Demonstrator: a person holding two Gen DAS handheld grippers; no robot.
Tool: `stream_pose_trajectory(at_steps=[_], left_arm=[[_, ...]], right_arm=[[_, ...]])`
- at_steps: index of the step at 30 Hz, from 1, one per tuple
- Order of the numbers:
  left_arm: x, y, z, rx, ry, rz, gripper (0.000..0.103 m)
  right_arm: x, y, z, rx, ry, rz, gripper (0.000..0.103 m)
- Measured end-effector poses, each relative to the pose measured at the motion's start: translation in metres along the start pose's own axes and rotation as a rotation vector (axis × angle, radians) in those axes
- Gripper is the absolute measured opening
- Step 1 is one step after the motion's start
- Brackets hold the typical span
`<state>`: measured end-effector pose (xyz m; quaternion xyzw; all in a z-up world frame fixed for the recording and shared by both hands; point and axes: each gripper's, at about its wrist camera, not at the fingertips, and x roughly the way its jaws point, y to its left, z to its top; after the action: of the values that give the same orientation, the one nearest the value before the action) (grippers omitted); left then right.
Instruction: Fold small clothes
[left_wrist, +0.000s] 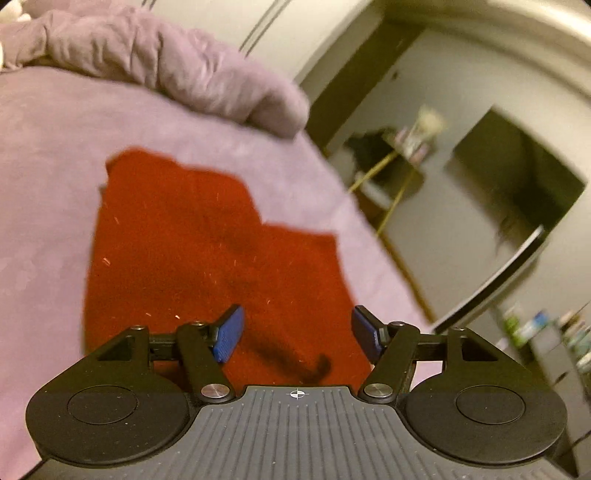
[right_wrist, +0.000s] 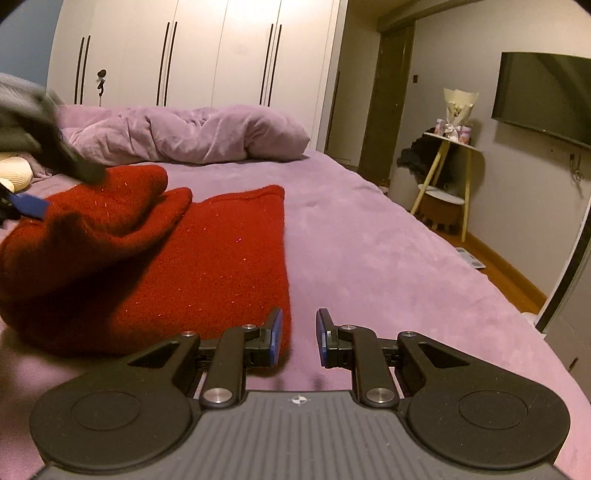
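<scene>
Lighting: dim, warm indoor light with a reddish-purple cast. Left wrist view: motion-blurred throughout, worst on the doorway (left_wrist: 509, 177) and far wall; tilted. Right wrist view: sharper; only a dark shape (right_wrist: 48, 136) at upper left smeared. Both: fisheye bending, black vignetted corners. Soft shadows on the bed (right_wrist: 369, 258).

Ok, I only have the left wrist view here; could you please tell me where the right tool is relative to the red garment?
Observer: The right tool hovers over the bare purple bedsheet, just beside the red garment, with nothing between its pads.
Operator: Thank you. Does the garment lie flat all over?
Observer: No. In the right wrist view its left part is folded over and bunched into a raised hump.
</scene>
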<state>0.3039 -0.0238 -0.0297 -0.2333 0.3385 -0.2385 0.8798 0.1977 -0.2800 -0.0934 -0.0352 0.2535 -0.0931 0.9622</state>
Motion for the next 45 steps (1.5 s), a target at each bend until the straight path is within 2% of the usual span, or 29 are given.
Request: stream_pose_trajectory(at_steps=[3,7,10,14,15,16,17,18,19,20,22,25,27,30,33,35,40,45], left_arm=[[-0.02,0.012,0.003,-0.006,-0.072,0.117,0.074],[0.002,0.037,-0.005,-0.004,0.024,0.287,0.072],[0.021,0.046,-0.015,0.001,0.081,0.313,0.077],[0.027,0.05,-0.022,-0.013,0.087,0.301,0.081],[0.026,0.051,-0.023,-0.013,0.088,0.297,0.082],[0.027,0.053,-0.023,-0.01,0.091,0.296,0.083],[0.028,0.053,-0.025,-0.008,0.093,0.297,0.084],[0.032,0.057,-0.022,-0.011,0.095,0.295,0.084],[0.032,0.059,-0.024,-0.018,0.096,0.293,0.085],[0.032,0.059,-0.024,-0.021,0.096,0.292,0.085],[0.031,0.057,-0.026,-0.014,0.094,0.294,0.085],[0.033,0.057,-0.025,-0.005,0.092,0.296,0.085],[0.034,0.057,-0.027,0.0,0.094,0.295,0.085],[0.036,0.059,-0.03,-0.006,0.102,0.292,0.086],[0.031,0.057,-0.032,0.009,0.096,0.316,0.086],[0.019,0.052,-0.034,0.035,0.073,0.31,0.086],[-0.004,0.05,-0.046,0.051,0.068,0.278,0.086],[0.003,0.044,-0.051,0.108,0.112,0.353,0.086]], right_arm=[[0.0,0.006,0.003,-0.02,-0.013,0.012,0.017],[0.011,0.021,0.004,-0.077,0.003,0.042,0.018],[0.031,0.031,0.001,-0.124,0.079,0.047,0.018],[0.029,0.033,0.011,-0.165,0.083,0.068,0.02],[0.025,0.031,0.018,-0.143,0.064,0.089,0.025],[0.022,0.027,0.028,-0.098,0.041,0.124,0.041],[0.02,0.024,0.038,-0.041,0.029,0.17,0.052],[0.021,0.02,0.047,0.017,0.029,0.226,0.074],[0.026,0.018,0.056,0.082,0.046,0.308,0.083],[0.036,0.017,0.064,0.146,0.086,0.395,0.084],[0.062,0.017,0.072,0.269,0.167,0.536,0.084],[0.101,0.023,0.075,0.407,0.282,0.64,0.084],[0.117,0.029,0.076,0.474,0.324,0.665,0.084],[0.13,0.046,0.08,0.495,0.348,0.715,0.083],[0.134,0.071,0.081,0.403,0.378,0.704,0.039],[0.125,0.08,0.084,0.312,0.324,0.686,0.029],[0.092,0.098,0.097,0.042,0.17,0.537,0.024],[0.07,0.109,0.109,-0.111,0.08,0.437,0.023]])
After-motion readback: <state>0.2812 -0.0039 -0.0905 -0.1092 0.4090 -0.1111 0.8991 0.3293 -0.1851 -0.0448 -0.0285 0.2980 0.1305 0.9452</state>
